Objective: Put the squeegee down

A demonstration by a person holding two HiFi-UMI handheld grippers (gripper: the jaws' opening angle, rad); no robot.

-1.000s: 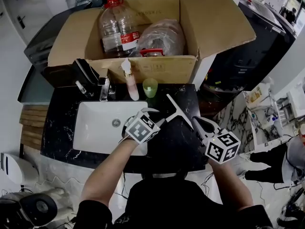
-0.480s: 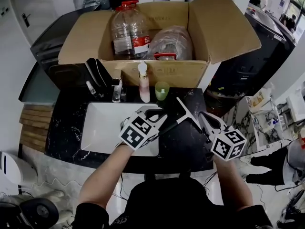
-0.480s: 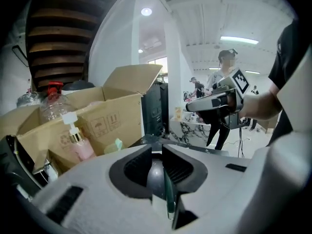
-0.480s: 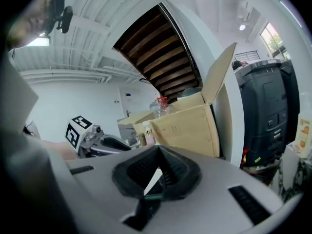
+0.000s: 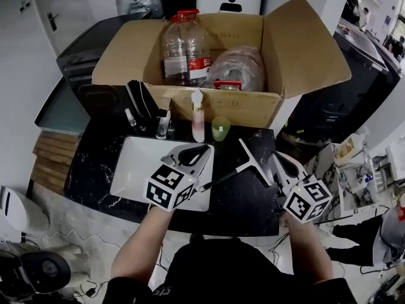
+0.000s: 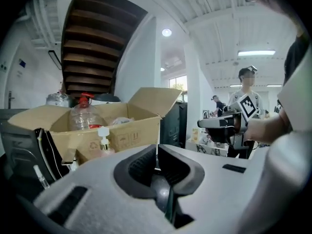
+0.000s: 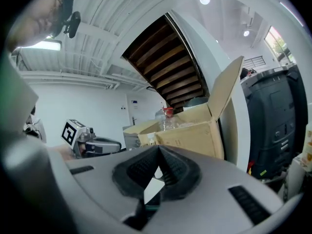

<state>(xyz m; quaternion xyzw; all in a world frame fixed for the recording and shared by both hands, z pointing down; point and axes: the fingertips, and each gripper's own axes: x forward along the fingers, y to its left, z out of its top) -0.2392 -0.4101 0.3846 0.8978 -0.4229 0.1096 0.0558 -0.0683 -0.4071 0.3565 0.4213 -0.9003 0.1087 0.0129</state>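
A squeegee (image 5: 252, 159) lies on the black stone counter (image 5: 243, 204), to the right of the white sink (image 5: 134, 170), with its blade angled toward the far right and its handle running back toward the near left. It sits between the two hand-held tongs, and neither of them grips it.

The left gripper (image 5: 201, 151) hangs over the sink's right edge. Its jaws have just been closing and are now clenched together with nothing between them. The right gripper (image 5: 278, 159) hangs just right of the blade, and its jaws also meet at the tips on nothing.

At the far edge of the counter, behind the sink, a pump bottle of pink soap (image 5: 198, 124) stands just left of a green cup (image 5: 220, 129). A chrome tap (image 5: 163, 125) stands a little further left.

Beyond them is an open cardboard box (image 5: 288, 49). It holds a large clear water bottle (image 5: 185, 48) with a red cap, and a second bottle wrapped in plastic (image 5: 235, 67) to its right.
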